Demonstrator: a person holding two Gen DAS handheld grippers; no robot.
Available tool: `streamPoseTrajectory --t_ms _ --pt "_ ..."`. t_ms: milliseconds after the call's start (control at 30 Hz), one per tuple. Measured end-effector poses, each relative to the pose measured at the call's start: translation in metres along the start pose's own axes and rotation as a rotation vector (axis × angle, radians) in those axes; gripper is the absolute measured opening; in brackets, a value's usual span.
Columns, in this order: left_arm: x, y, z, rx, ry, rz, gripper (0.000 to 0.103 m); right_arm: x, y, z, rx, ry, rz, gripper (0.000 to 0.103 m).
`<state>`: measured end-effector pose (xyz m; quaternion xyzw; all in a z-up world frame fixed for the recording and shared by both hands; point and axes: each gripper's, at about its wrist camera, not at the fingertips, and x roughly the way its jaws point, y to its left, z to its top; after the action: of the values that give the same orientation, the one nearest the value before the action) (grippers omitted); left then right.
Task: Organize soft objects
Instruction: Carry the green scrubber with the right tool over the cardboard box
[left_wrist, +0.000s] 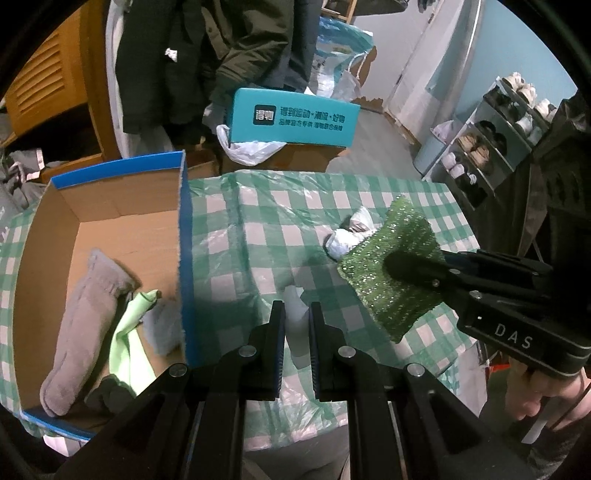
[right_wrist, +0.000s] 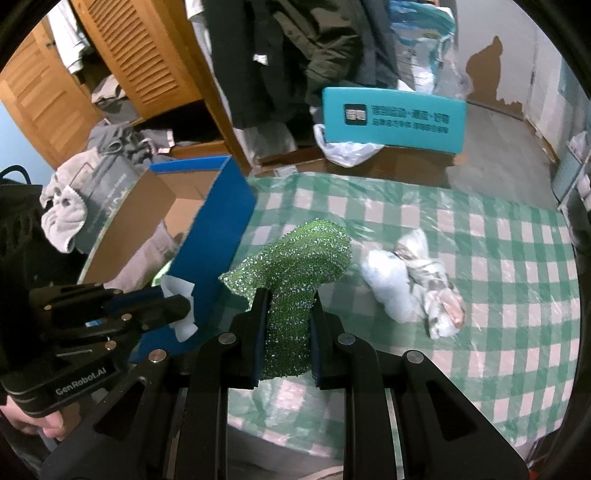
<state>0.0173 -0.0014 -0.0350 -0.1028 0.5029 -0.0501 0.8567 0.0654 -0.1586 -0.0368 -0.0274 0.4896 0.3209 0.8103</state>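
My right gripper is shut on a sparkly green scrub cloth and holds it above the checked table; in the left wrist view the cloth hangs at the right gripper. My left gripper is shut on a white tissue next to the box wall; in the right wrist view the tissue sticks out of the left gripper. The open blue cardboard box holds a grey sock, a light green cloth and a grey cloth. A white bundled cloth lies on the table.
The table has a green-and-white checked cover under clear plastic. A teal box and a plastic bag stand beyond the far edge. Dark coats hang behind. A shoe rack stands at the right, a wooden cupboard at the left.
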Motion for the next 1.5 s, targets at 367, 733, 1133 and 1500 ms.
streamPoseTrajectory --t_ms 367,733,1133,1500 --pt "-0.017 0.032 0.0 -0.052 -0.029 0.001 0.012 0.009 0.035 0.019 -0.042 -0.002 0.035 0.018" --pt "-0.032 0.075 -0.003 -0.129 -0.058 0.006 0.012 0.026 0.076 0.042 -0.099 0.005 0.061 0.018" --pt "-0.035 0.124 -0.006 -0.208 -0.074 0.059 0.012 0.059 0.121 0.058 -0.164 0.049 0.086 0.018" --pt "-0.028 0.164 -0.005 -0.273 -0.07 0.122 0.013 0.098 0.146 0.065 -0.211 0.11 0.08 0.018"
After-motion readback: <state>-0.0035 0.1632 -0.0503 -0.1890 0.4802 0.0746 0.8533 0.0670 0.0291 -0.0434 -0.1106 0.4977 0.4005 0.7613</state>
